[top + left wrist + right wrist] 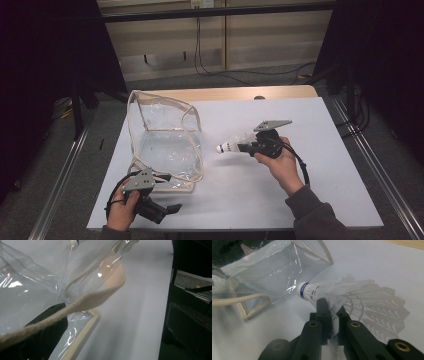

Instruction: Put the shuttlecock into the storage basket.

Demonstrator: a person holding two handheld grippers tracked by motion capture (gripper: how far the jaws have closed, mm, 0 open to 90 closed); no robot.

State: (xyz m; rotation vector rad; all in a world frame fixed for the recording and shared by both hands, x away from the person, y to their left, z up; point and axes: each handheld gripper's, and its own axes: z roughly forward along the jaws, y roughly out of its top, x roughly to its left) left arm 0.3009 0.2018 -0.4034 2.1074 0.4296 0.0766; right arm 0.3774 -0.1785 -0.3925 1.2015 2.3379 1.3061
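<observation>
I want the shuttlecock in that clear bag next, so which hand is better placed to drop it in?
The right. Its tongs are shut on the shuttlecock, cork end aimed at the clear bag. The left tongs sit at the bag's handle strap.
</observation>
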